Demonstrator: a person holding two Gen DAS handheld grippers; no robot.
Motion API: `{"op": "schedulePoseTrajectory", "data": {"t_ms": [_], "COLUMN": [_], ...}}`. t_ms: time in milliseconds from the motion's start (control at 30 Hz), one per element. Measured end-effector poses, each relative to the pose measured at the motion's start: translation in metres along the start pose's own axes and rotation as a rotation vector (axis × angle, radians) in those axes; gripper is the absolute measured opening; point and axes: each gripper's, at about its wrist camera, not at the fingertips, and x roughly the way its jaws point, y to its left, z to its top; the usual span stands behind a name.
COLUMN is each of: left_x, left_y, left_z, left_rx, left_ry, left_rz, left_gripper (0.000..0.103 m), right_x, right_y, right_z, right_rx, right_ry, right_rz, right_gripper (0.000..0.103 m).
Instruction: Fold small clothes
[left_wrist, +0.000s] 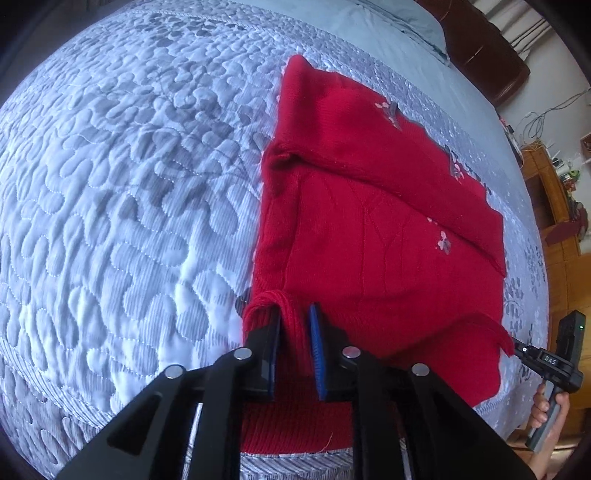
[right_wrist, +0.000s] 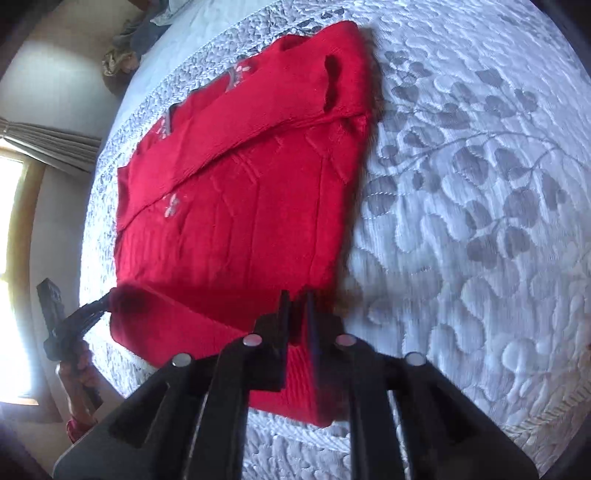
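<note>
A red knit sweater (left_wrist: 369, 240) with small flower patches lies partly folded on the grey-white quilted bed (left_wrist: 129, 184), its sleeves laid across the body. My left gripper (left_wrist: 295, 314) stands at the near left hem corner. A bunched fold of red knit sits between its slightly parted jaws, against the left finger and clear of the blue pad (left_wrist: 314, 332). In the right wrist view the sweater (right_wrist: 240, 221) is blurred, and my right gripper (right_wrist: 297, 295) has the near right hem corner between narrowly parted jaws. Each view shows the other gripper (left_wrist: 515, 347) (right_wrist: 105, 301) at the lifted far corner.
The quilt (right_wrist: 461, 221) spreads wide on both sides of the sweater. A brown headboard (left_wrist: 480, 44) and wooden furniture (left_wrist: 554, 206) stand beyond the bed. A window (right_wrist: 14, 240) and a heap of clothes (right_wrist: 125, 44) are on the other side. A person's hand (left_wrist: 550, 410) holds each gripper handle.
</note>
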Motion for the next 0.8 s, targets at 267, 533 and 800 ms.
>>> {"op": "schedulePoseTrajectory", "data": {"t_ms": [267, 533, 800], "left_x": [-0.065, -0.06, -0.018], "left_y": [0.0, -0.016, -0.036], "left_z": [-0.004, -0.014, -0.003], "left_rx": [0.166, 0.377, 0.457], "left_ry": [-0.161, -0.193, -0.143], "left_rz": [0.023, 0.142, 0.17], "left_gripper": [0.053, 0.055, 0.056], "right_x": [-0.047, -0.055, -0.025], "right_y": [0.0, 0.011, 0.028], "right_z": [-0.005, -0.012, 0.001], "right_rx": [-0.093, -0.189, -0.229], "right_ry": [-0.091, -0.099, -0.058], "right_rz": [0.066, 0.06, 0.046], "right_gripper": [0.031, 0.035, 0.04]}}
